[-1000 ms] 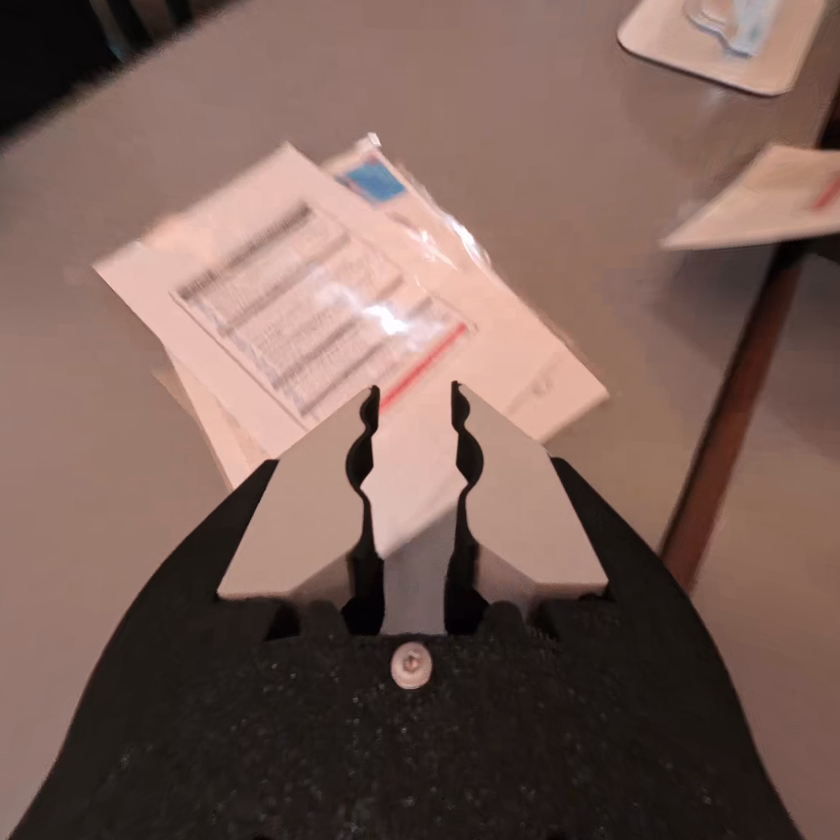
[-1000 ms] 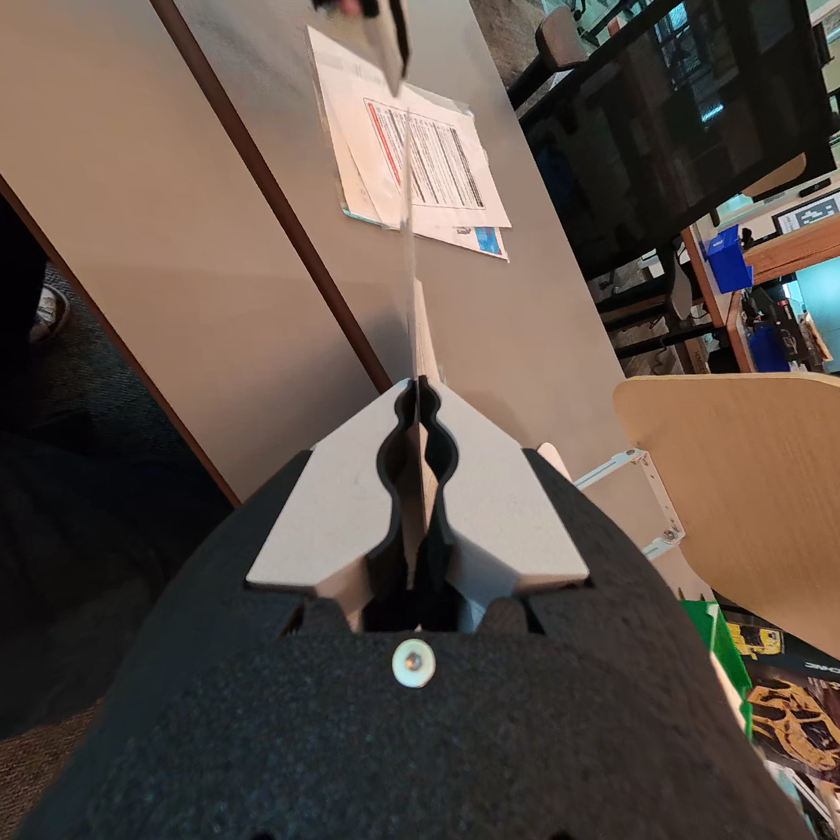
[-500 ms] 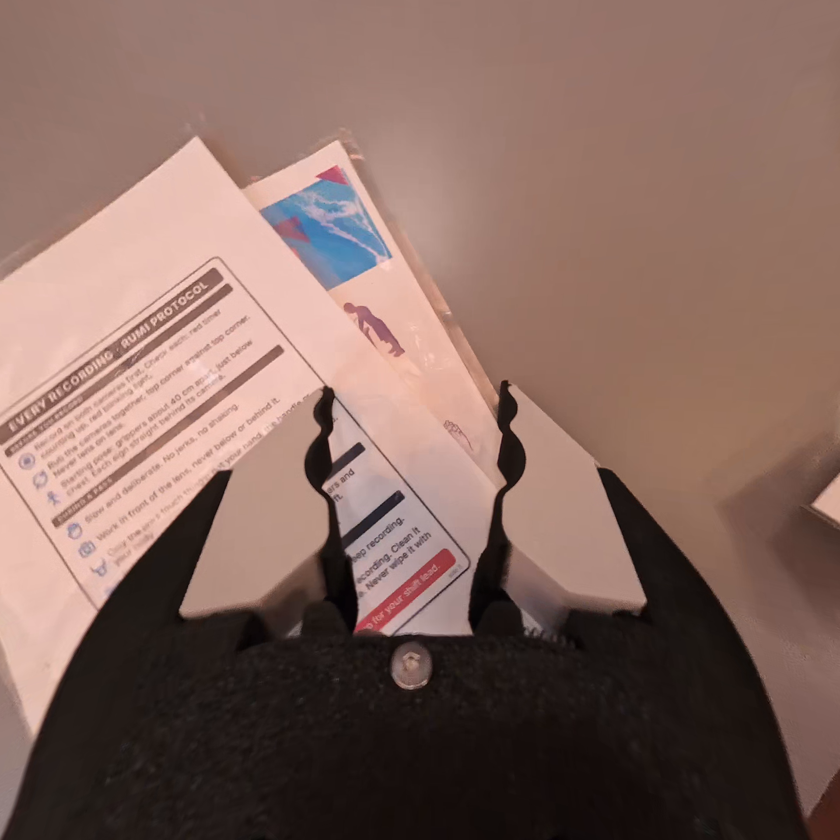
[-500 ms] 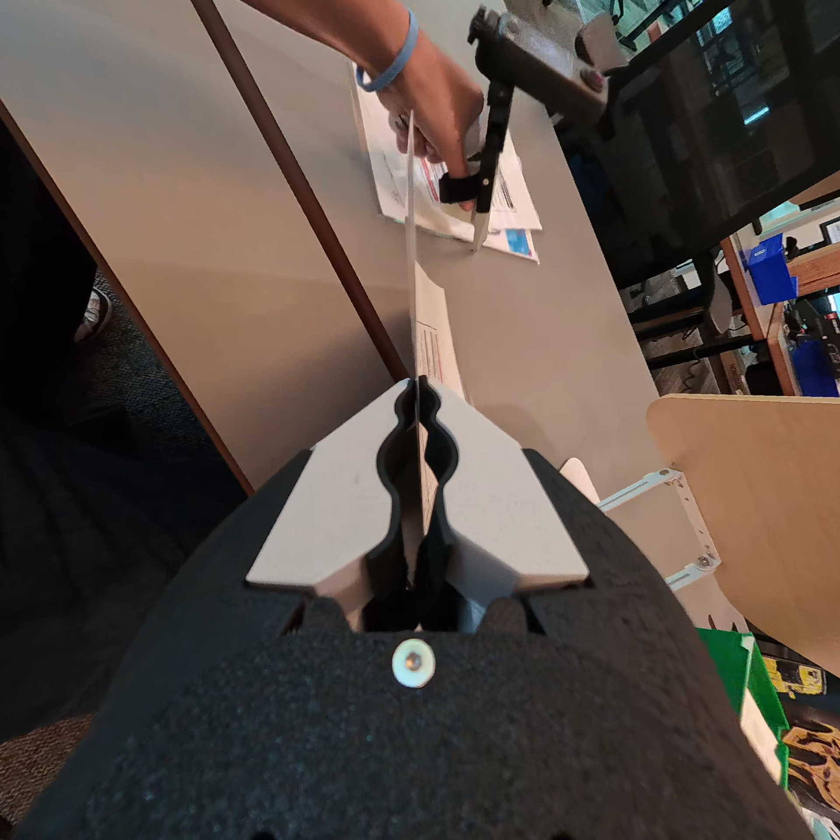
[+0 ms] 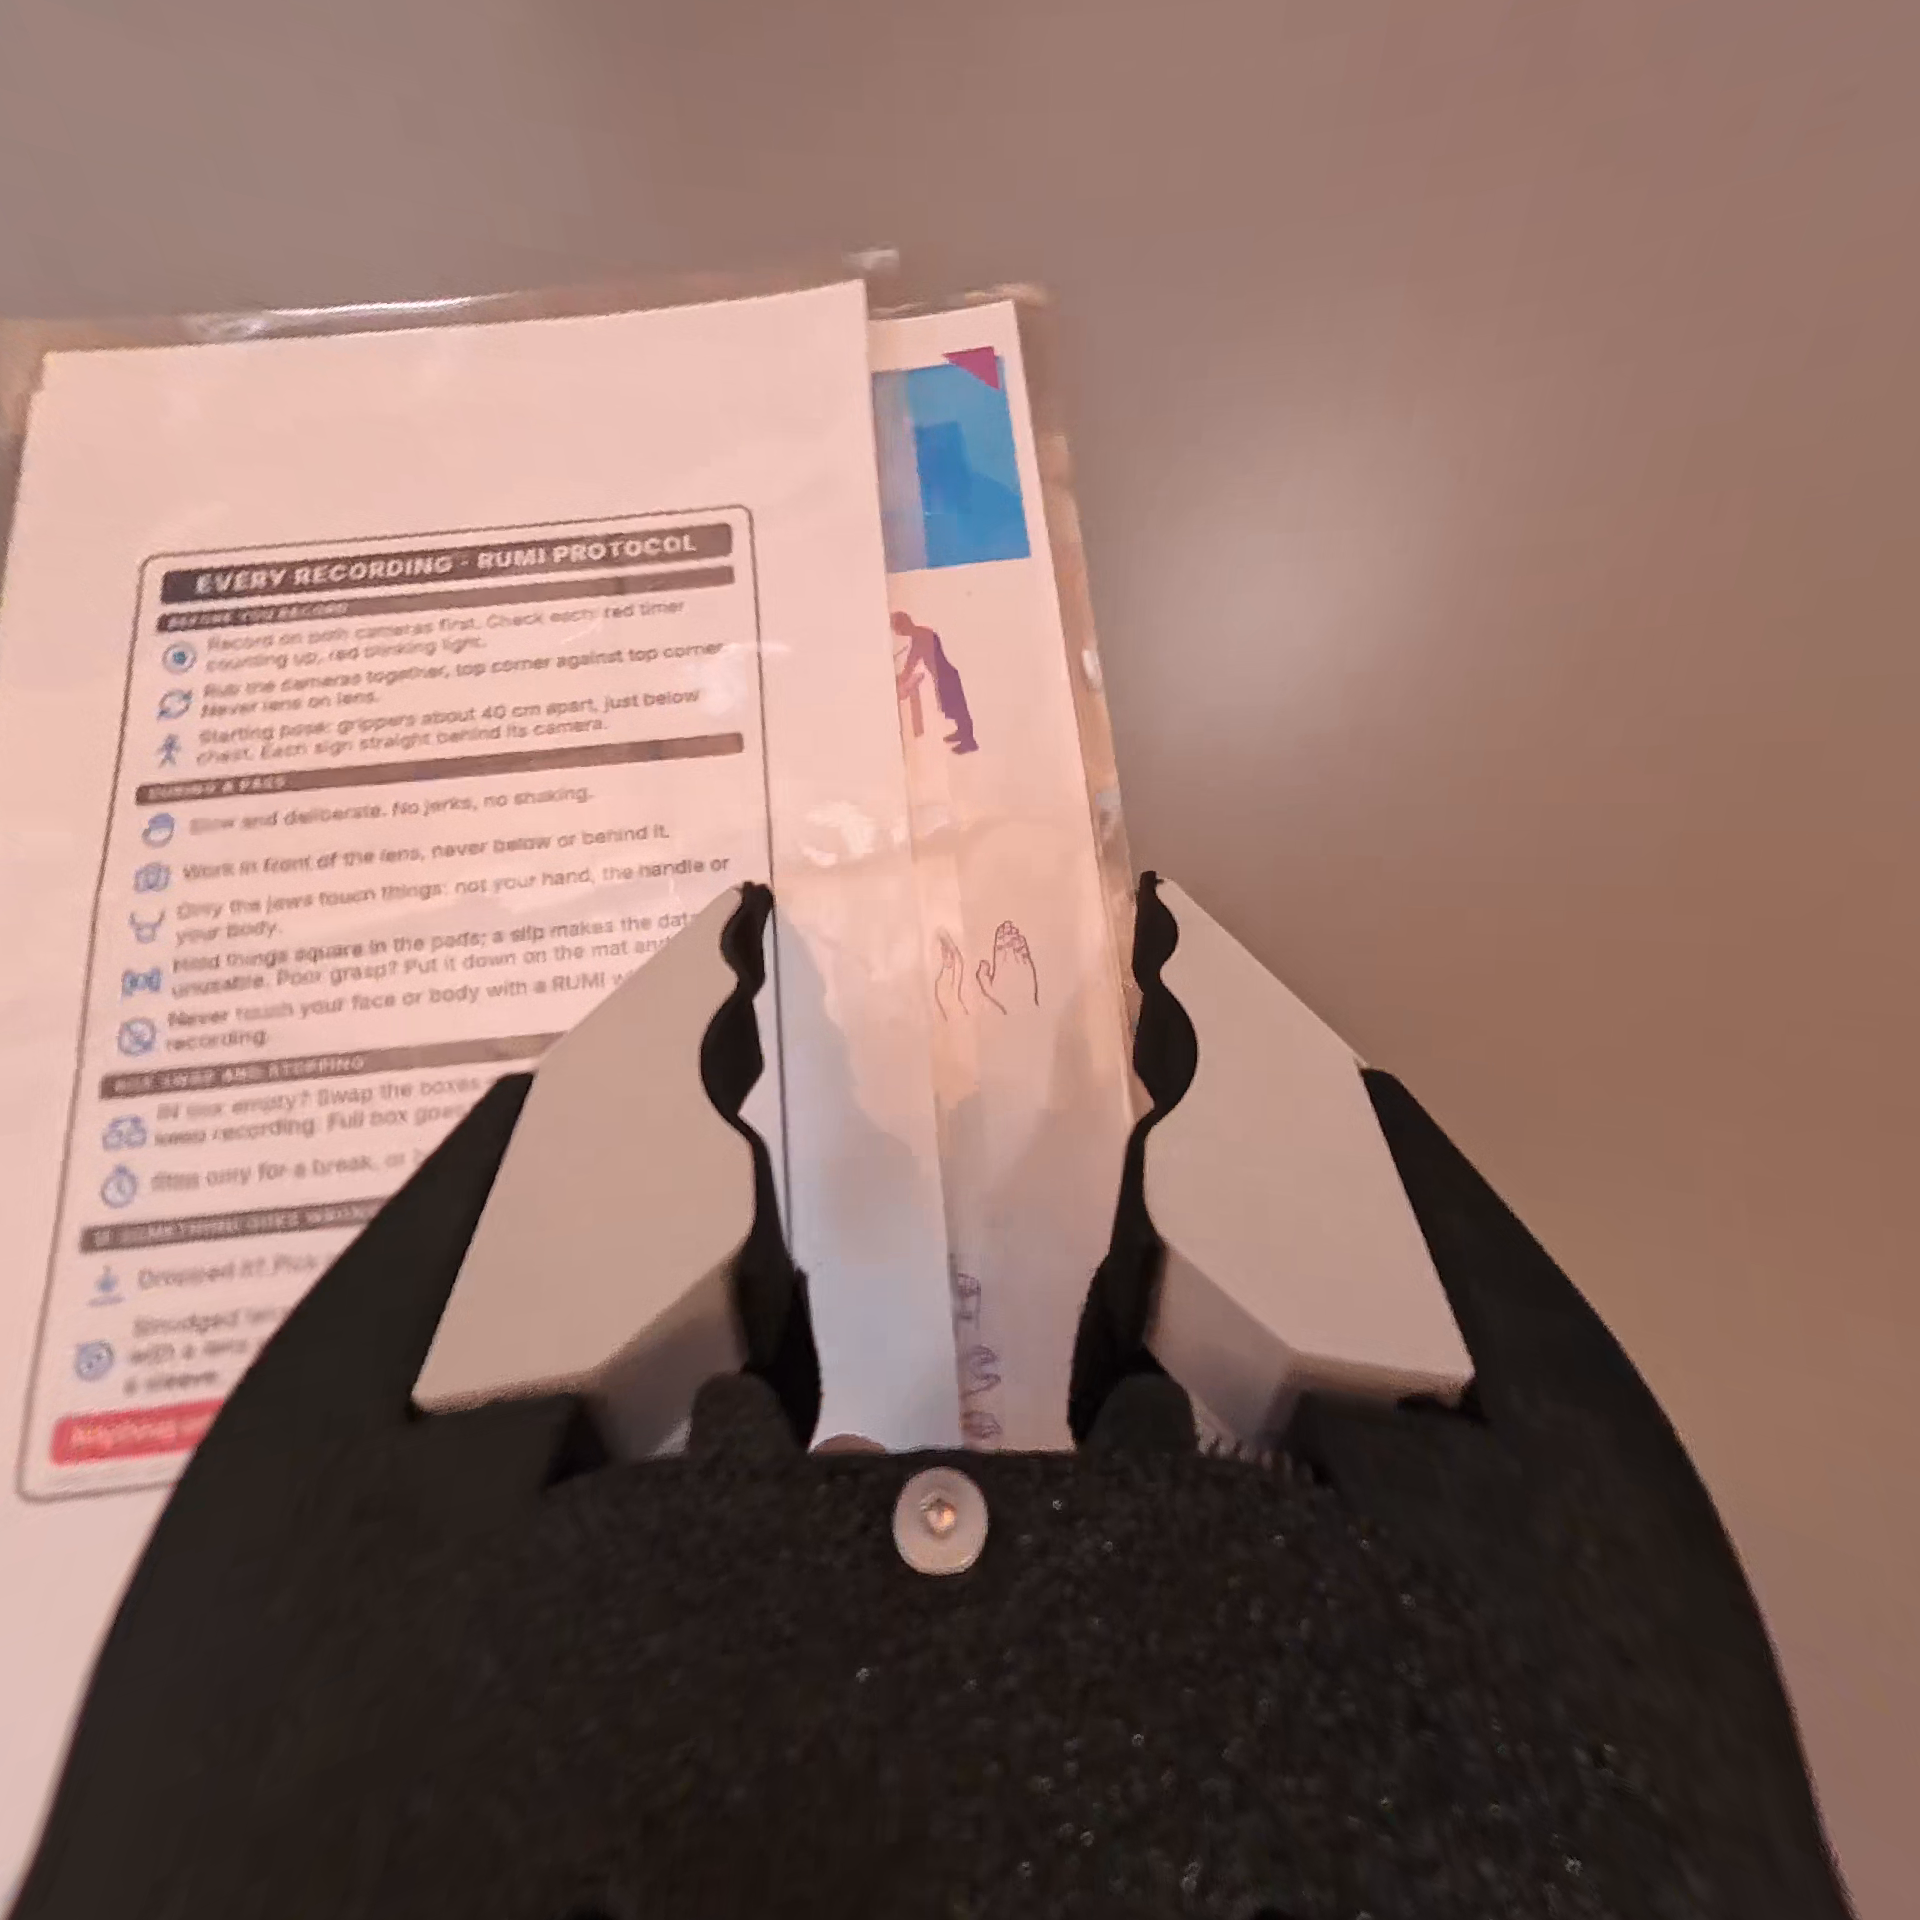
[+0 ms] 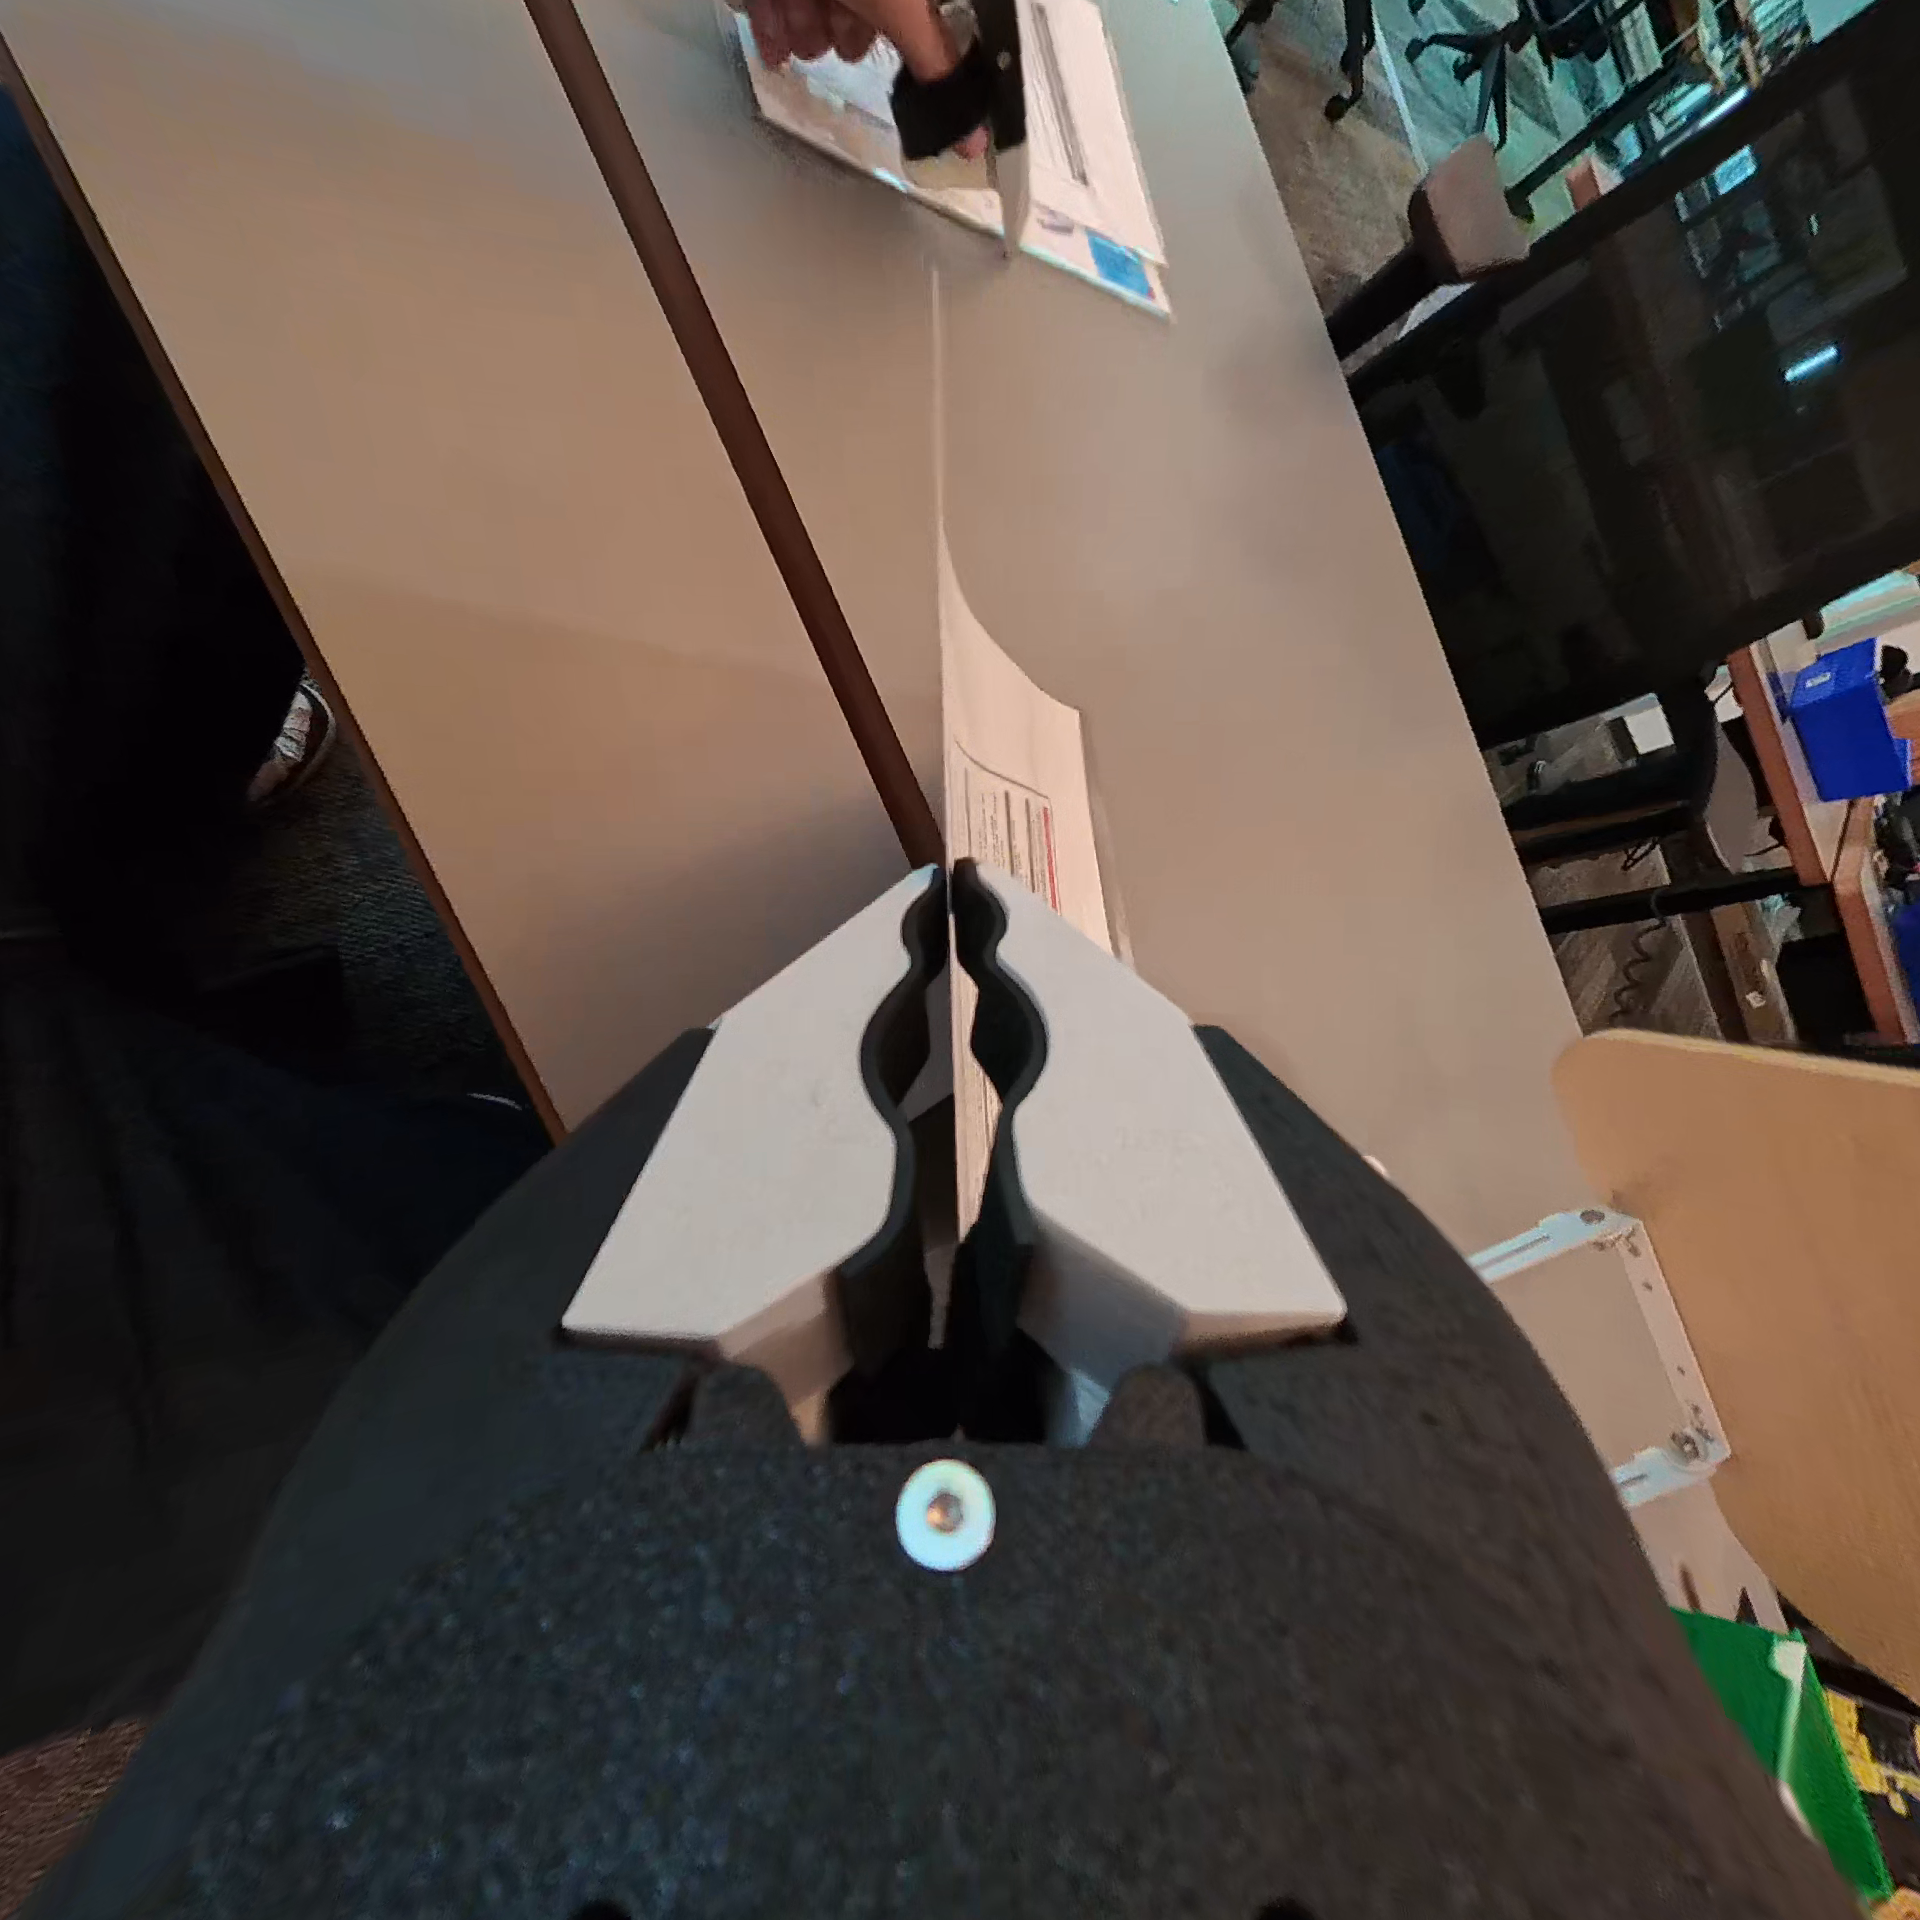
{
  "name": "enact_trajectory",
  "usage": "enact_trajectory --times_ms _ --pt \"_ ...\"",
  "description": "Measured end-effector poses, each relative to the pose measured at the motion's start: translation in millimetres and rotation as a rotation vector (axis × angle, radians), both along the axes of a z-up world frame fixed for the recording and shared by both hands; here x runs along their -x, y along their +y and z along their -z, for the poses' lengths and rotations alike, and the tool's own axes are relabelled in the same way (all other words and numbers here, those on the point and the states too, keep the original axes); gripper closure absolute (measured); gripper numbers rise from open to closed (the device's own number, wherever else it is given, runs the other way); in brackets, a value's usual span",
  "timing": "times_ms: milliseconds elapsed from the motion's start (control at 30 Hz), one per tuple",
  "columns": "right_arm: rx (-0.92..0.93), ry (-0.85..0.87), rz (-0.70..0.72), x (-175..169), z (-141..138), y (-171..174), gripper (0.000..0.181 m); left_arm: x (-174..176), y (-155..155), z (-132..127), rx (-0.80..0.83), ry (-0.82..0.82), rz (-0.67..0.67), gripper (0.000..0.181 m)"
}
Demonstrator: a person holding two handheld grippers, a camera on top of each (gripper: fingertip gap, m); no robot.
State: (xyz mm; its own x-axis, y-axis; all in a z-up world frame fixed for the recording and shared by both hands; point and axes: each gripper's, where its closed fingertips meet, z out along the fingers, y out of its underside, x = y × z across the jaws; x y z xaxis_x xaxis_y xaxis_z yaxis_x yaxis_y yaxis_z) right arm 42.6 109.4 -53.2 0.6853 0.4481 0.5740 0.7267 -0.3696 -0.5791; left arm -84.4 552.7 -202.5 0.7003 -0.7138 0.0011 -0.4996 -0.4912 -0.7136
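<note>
- Left gripper: fingers spread wide, nothing between them, hovering low over a stack of sheets on the grey table.
- Top of the stack: white printed sheet with a boxed block of text. Its right edge runs up between the fingers, close to the left one.
- Under it, a picture sheet with a blue patch and small drawings sticks out to the right; it lies in a clear plastic sleeve whose edge shows beyond it.
- Long axis of both sheets runs away from the camera, roughly in line with the fingers. Stack sits ahead and left of the gripper; its right edges lie in the open gap.
- Whether the fingertips touch the paper: cannot tell.
- Right gripper: fingers pressed together, pinching a loose sheet edge-on; the sheet stands vertical in the gap and curls off to the right.
- Right gripper is held rolled on its side near the table's brown edge strip, pointing along the table, well apart from the stack.
- In the right wrist view a hand with the other gripper sits over the stack at the far end.
- A pale wood chair stands beside the table; dark office chairs behind.
</note>
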Motion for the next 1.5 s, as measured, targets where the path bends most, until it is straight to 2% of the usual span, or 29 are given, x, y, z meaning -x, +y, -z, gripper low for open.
enact_trajectory --times_ms 200,267,333,400,467,533,600,700,800,833,900,967,1100,1233,1367,1500 --pt "-0.058 -0.056 -0.027 12 -19 17 0.181 63 -7 0 -0.011 -0.013 -0.145 0.111" --pt "-0.075 -0.069 -0.033 14 -30 25 0.181 72 -13 -1 -0.013 -0.016 -0.162 0.111" --pt "-0.081 -0.096 -0.045 14 -41 35 0.181 70 -24 -14 -0.027 -0.076 -0.127 0.111" --pt "-0.086 -0.153 -0.058 11 -56 45 0.181 53 -51 -51 -0.075 -0.193 0.022 0.111" --pt "-0.083 -0.171 -0.079 10 -75 55 0.181 28 -103 -87 -0.113 -0.271 0.305 0.112" --pt "-0.078 -0.165 -0.120 15 -93 63 0.181 10 -172 -102 -0.103 -0.248 0.644 0.112" --pt "-0.061 -0.158 -0.163 23 -107 69 0.181 1 -214 -106 -0.163 -0.177 0.820 0.112" --pt "-0.030 -0.184 -0.225 40 -117 77 0.181 -15 -243 -115 -0.241 -0.156 0.917 0.112" --pt "0.009 -0.208 -0.266 59 -119 84 0.181 -23 -247 -131 -0.280 -0.193 0.933 0.114" --pt "0.019 -0.220 -0.274 65 -119 85 0.181 -23 -247 -133 -0.283 -0.206 0.939 0.121" --pt "0.026 -0.232 -0.293 77 -121 87 0.181 -18 -256 -128 -0.234 -0.215 1.002 0.140" --pt "0.031 -0.233 -0.313 89 -123 87 0.181 -12 -264 -114 -0.206 -0.191 1.062 0.147" --pt "0.033 -0.246 -0.336 105 -126 87 0.181 -3 -269 -99 -0.249 -0.193 1.116 0.179" --pt "0.034 -0.287 -0.361 122 -123 86 0.181 8 -276 -94 -0.241 -0.236 1.158 0.181" --pt "0.027 -0.311 -0.388 141 -120 74 0.181 29 -296 -87 -0.212 -0.246 1.220 0.181" --pt "0.043 -0.287 -0.392 150 -105 65 0.181 37 -299 -75 -0.259 -0.210 1.217 0.181"
